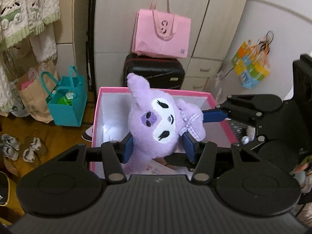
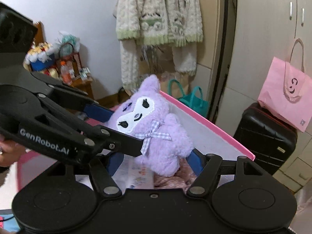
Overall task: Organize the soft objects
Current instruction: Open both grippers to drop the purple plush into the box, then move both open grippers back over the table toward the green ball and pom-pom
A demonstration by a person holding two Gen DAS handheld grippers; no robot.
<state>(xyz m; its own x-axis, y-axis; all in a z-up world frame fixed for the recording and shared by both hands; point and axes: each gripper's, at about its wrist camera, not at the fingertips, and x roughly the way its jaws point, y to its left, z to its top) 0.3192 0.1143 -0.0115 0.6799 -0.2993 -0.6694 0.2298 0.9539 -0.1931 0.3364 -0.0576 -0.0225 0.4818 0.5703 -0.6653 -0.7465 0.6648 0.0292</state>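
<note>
cluttered bedroom floor below, both grippers, left gripper [image 1: 158,146] and right gripper [image 2: 156,159], pinch one purple plush toy [image 1: 156,120] over the pink box [image 1: 224,117]; uneven release could tip it outside.

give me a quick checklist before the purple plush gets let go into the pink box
1. Purple plush is over the pink box opening: ok.
2. Left gripper fingers press the plush's sides: ok.
3. Right gripper has the plush's lower body between its fingers: ok on the right finger; the left one is hidden behind the other gripper, cannot tell.
4. Room in the box: papers and pink fabric already lie at the bottom, with white wall showing above them: ok.
5. Plush clear of the box rim: its ear overlaps the far rim in the left wrist view: cannot tell.
</note>
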